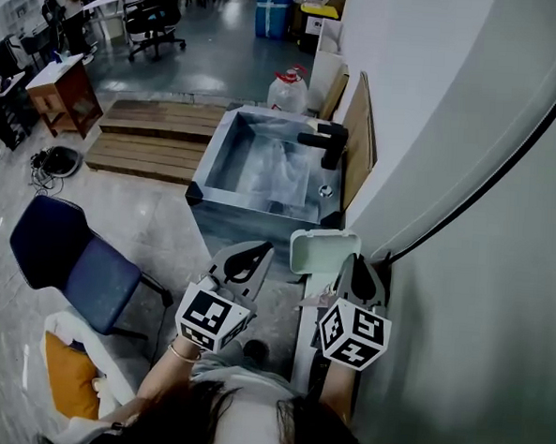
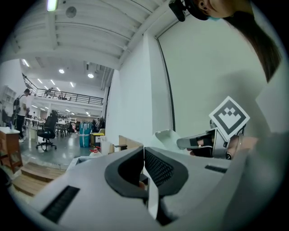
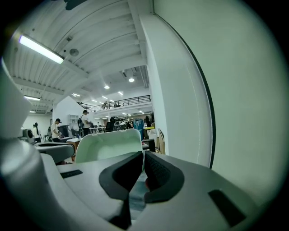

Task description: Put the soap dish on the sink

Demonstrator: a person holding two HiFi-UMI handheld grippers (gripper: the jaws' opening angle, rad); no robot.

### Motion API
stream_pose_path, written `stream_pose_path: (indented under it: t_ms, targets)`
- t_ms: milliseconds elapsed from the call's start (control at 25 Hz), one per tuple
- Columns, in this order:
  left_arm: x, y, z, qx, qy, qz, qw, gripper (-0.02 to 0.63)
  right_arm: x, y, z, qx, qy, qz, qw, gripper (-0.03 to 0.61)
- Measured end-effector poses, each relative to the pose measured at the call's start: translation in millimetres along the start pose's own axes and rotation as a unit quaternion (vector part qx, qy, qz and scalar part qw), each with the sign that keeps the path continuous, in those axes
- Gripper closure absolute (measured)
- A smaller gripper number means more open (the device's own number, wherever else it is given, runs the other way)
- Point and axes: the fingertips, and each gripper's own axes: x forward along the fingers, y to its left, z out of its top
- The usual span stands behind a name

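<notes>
Right gripper (image 1: 351, 264) pinches dish (image 1: 323, 250), held short of the sink's (image 1: 211, 161) near edge; placing not yet done. Left gripper (image 1: 254, 253) pressed together, empty.

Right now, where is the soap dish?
In the head view, the soap dish is held by the right gripper, on the right beside the white wall, just short of the sink's near right corner.

We hold both tools level and side by side in front of us, forearms extended, marker cubes nearest the head. The left tool (image 1: 251, 255) has its jaws pressed together. The right tool (image 1: 357, 265) is clamped on the rim of the soap dish (image 1: 321, 250).
</notes>
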Motion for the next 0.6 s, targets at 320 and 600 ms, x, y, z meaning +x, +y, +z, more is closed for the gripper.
stream_pose_path:
  t_ms: [320,600]
  targets:
    - [16,2,-1,-0.001,0.002,-0.005,1.0,0.604,14,-4,-5,-0.002,0.007,0.0,1.0,0.541]
    - [32,13,-3,-0.006,0.003,-0.007,1.0,0.604,34,-8,-6,-0.003,0.014,-0.002,1.0,0.541]
